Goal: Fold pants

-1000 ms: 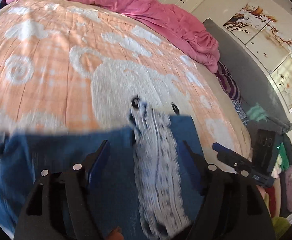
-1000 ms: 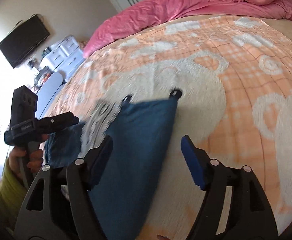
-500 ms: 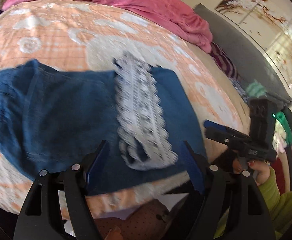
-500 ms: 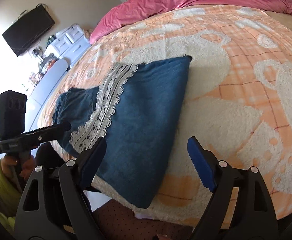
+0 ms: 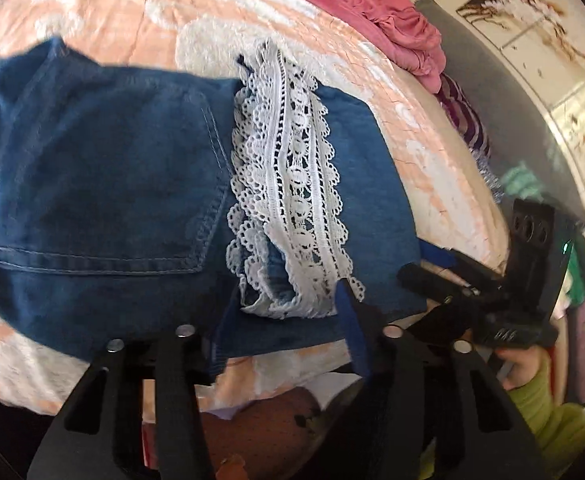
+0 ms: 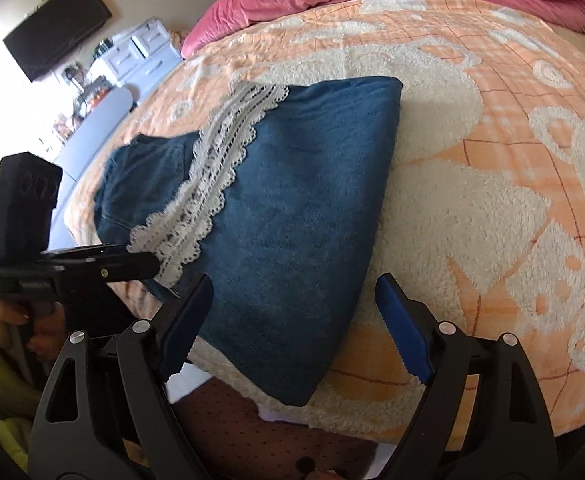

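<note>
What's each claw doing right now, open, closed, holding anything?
Left claw: open, empty, over the near edge of the folded denim pants.
Right claw: open, empty, at the pants' near end.

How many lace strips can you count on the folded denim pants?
1. A single white lace strip runs across the folded blue pants on the orange blanket, beside the back pocket. Others may be hidden inside the fold.

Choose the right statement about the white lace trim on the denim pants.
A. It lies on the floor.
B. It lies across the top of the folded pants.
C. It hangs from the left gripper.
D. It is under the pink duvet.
B: the white lace trim lies as a band over the folded denim pants on the bed; both grippers are open and hold nothing.
</note>
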Demonstrator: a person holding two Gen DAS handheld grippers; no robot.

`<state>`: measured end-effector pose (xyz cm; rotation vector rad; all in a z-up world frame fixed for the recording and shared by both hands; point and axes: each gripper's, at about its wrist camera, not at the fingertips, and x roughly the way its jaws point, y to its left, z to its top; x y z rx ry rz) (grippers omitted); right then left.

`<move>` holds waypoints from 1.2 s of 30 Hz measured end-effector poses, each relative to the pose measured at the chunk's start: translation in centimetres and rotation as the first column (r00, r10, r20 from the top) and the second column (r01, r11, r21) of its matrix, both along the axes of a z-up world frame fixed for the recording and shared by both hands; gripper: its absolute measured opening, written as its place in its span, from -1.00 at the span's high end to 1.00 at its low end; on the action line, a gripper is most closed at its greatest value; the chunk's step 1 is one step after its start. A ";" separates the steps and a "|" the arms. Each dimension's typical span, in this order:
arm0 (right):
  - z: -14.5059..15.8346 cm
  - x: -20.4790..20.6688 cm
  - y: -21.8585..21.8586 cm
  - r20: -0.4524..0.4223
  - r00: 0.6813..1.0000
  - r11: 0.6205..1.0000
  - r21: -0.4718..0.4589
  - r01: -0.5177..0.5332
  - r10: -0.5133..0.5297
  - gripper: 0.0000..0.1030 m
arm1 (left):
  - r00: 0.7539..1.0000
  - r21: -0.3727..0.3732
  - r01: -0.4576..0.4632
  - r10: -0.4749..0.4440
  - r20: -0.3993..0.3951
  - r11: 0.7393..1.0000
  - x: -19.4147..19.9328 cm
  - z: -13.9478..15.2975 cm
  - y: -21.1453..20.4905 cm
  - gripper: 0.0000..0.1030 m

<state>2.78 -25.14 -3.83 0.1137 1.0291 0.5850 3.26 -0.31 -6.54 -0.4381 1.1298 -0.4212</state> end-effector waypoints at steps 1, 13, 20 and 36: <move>0.0 0.1 0.0 0.004 1.000 1.000 -0.007 -0.004 0.004 -0.49 | 1.000 -0.004 -0.013 0.013 -0.006 1.000 0.1 -0.2 0.0 0.31; -0.1 -0.7 0.8 0.081 0.996 0.986 -0.161 -0.029 0.043 -0.46 | 0.997 0.064 0.028 -0.032 0.065 0.998 -2.1 2.8 -0.9 0.63; -0.3 -0.7 0.7 0.078 0.996 0.986 -0.166 -0.028 0.042 -0.46 | 1.000 0.105 0.018 -0.019 0.007 0.994 -2.1 0.4 -0.6 0.55; 2.5 -1.1 3.0 0.179 0.972 0.985 -0.106 -0.133 0.150 -0.16 | 0.962 0.209 -0.013 -0.045 0.268 0.978 -0.3 7.9 -2.3 -0.01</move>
